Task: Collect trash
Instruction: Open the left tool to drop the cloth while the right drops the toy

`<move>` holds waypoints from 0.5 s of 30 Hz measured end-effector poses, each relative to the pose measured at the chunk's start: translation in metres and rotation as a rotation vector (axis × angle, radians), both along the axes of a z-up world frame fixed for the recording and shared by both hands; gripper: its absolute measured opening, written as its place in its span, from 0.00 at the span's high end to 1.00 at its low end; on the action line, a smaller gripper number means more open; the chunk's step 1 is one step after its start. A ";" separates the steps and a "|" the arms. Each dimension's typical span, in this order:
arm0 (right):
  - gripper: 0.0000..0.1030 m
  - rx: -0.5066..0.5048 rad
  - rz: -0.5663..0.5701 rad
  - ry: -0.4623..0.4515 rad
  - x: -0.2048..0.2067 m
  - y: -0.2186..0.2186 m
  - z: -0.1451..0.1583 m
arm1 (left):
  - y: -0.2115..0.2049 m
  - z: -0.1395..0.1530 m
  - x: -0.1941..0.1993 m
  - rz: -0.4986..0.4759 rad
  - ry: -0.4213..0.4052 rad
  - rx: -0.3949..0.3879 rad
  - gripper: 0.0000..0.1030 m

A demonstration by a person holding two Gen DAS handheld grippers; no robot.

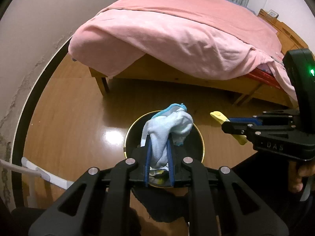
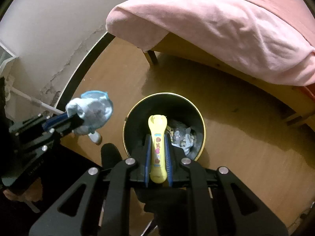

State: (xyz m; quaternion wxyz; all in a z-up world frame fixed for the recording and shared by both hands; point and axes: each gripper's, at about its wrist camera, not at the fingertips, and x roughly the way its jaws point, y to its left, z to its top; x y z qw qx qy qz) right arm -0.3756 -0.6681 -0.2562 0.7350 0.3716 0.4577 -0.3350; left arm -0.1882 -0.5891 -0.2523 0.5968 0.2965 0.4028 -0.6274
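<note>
A round black bin with a gold rim [image 1: 202, 147] [image 2: 203, 129] stands on the wooden floor, with crumpled scraps [image 2: 182, 136] inside. My left gripper [image 1: 159, 147] is shut on a crumpled light blue cloth [image 1: 169, 125] and holds it above the bin; the cloth also shows in the right wrist view [image 2: 91, 114]. My right gripper [image 2: 158, 139] is shut on a yellow plastic toy with pink stickers [image 2: 157, 137] and holds it over the bin's opening. In the left wrist view the right gripper [image 1: 234, 129] holds the toy [image 1: 218, 116] just right of the bin.
A wooden bed with a pink blanket [image 1: 177, 33] [image 2: 226, 25] stands close behind the bin. A peeling wall with a dark baseboard [image 1: 31, 98] runs on the left. White pipes [image 1: 45, 175] lie at the wall's foot. A wooden cabinet [image 1: 279, 27] stands far right.
</note>
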 end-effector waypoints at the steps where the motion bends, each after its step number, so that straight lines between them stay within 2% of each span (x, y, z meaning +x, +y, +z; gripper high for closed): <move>1: 0.87 -0.002 -0.002 -0.005 0.001 0.000 0.002 | -0.002 -0.001 0.000 -0.004 0.009 -0.003 0.87; 2: 0.86 -0.002 -0.003 -0.010 0.002 -0.001 0.003 | -0.002 -0.001 0.000 -0.005 0.013 -0.006 0.83; 3: 0.82 -0.001 -0.008 -0.012 0.002 -0.001 0.004 | -0.002 -0.001 0.000 -0.006 0.013 -0.003 0.64; 4: 0.77 -0.003 -0.014 -0.012 0.001 -0.001 0.004 | -0.002 -0.002 -0.001 -0.002 0.012 0.000 0.49; 5: 0.60 -0.003 -0.019 -0.016 0.001 -0.002 0.005 | 0.000 0.000 -0.001 0.005 0.009 -0.012 0.32; 6: 0.47 -0.006 -0.026 -0.021 0.001 -0.002 0.007 | 0.001 0.002 -0.001 0.008 0.006 -0.029 0.32; 15: 0.44 -0.014 -0.023 -0.018 0.005 -0.004 0.008 | 0.004 0.004 -0.001 0.001 -0.006 -0.031 0.31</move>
